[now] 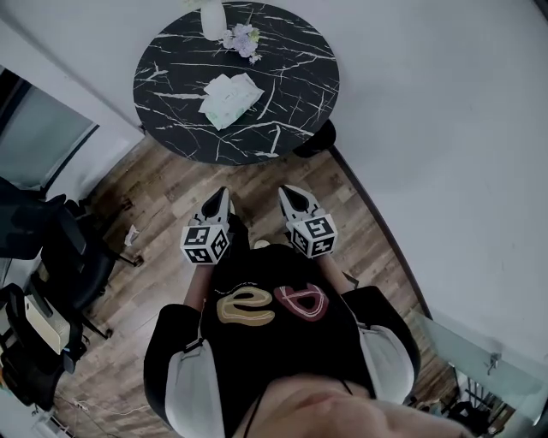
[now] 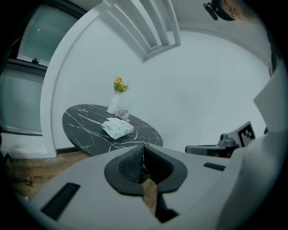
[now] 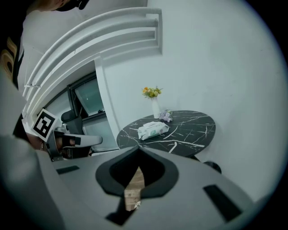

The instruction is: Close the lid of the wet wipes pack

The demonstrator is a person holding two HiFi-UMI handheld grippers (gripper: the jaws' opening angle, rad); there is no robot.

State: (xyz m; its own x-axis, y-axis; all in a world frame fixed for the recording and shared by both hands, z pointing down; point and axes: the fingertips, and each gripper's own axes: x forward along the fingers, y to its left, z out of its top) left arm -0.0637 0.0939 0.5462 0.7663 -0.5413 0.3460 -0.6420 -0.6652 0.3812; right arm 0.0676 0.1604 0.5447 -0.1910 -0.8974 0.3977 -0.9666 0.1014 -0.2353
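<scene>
Wet wipes in a soft white pack with pale green print (image 1: 229,99) lie near the middle of the round black marble-topped table (image 1: 291,60), well apart from both of your tools. A white vase of yellow flowers (image 1: 212,19) and a small lilac posy (image 1: 244,40) sit beyond the pack at its 12 o'clock. You stand on the wood floor short of the table. You hold the left gripper (image 1: 224,193) and the right gripper (image 1: 287,192) side by side close to your chest, both aimed toward 12 o'clock. Each gripper's own view shows its jaw tips pressed together with nothing between them, only floor in the gap behind. From the head view the pack is at 12 o'clock from the left gripper and nearer 11 o'clock from the right. The left one therefore looks better lined up, though neither is clearly closer. The pack's long axis runs roughly from 8 o'clock to 2 o'clock, so it lies skewed across your line of approach. A paler raised patch on its top may be the lid, but it is too small to tell whether it stands open. My judgement is that the task has not started. You need to step in to the table's 6 o'clock edge and bring one closed tip down over the flap.
</scene>
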